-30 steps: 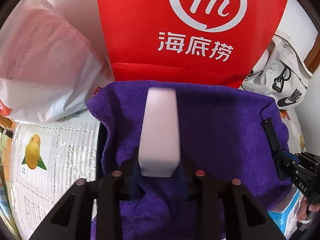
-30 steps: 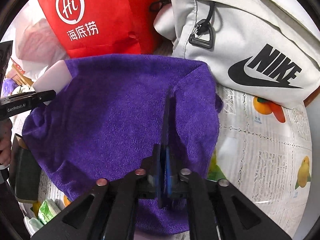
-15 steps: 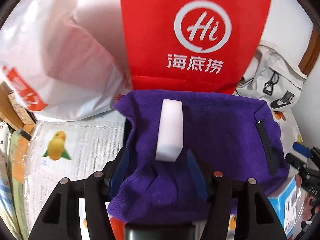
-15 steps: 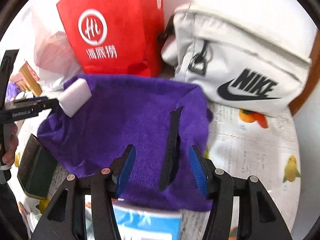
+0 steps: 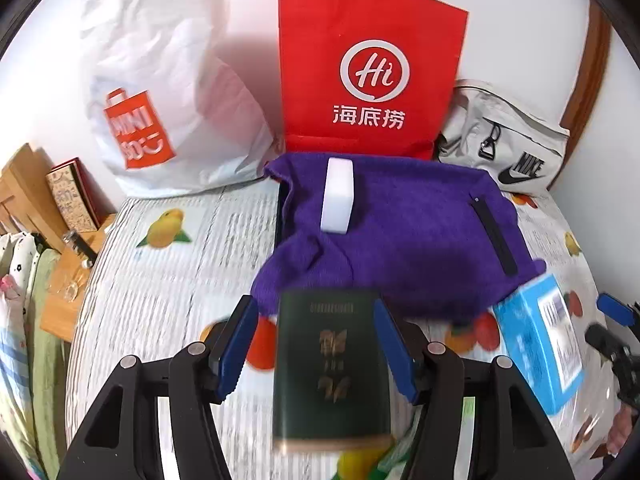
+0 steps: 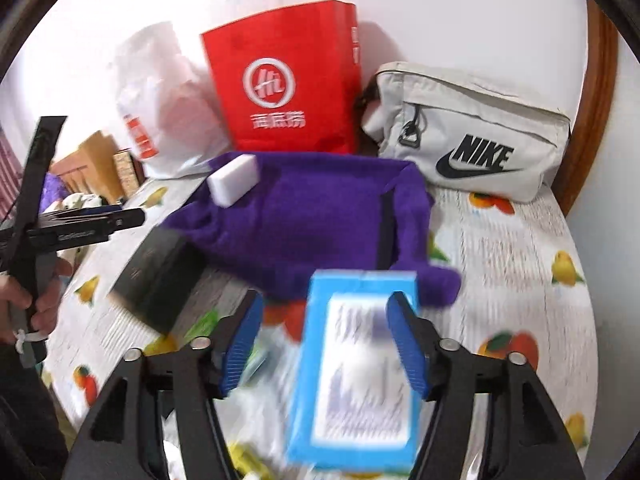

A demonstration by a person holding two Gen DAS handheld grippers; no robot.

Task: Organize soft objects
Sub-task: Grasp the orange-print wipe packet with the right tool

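A purple towel [image 5: 400,236] lies spread over a tray at the back of the table; it also shows in the right wrist view [image 6: 312,216]. A white sponge block [image 5: 338,196] rests on its left part, also seen in the right wrist view [image 6: 234,178]. A black strap [image 5: 494,236] lies on its right part, seen too in the right wrist view [image 6: 386,232]. My left gripper [image 5: 316,344] is open, pulled back above a dark green box [image 5: 332,368]. My right gripper [image 6: 326,344] is open above a blue box [image 6: 356,368].
A red paper bag [image 5: 368,68], a white plastic bag [image 5: 160,92] and a grey Nike pouch [image 5: 504,140] stand along the back wall. The blue box [image 5: 538,348] lies at the front right. A fruit-print cloth [image 5: 168,280] covers the table. Wooden furniture [image 5: 36,200] is at the left.
Both grippers let go, the left of the sponge and the right of the strap, opened wide and pulled back from the towel. The sponge and strap stay on the towel.
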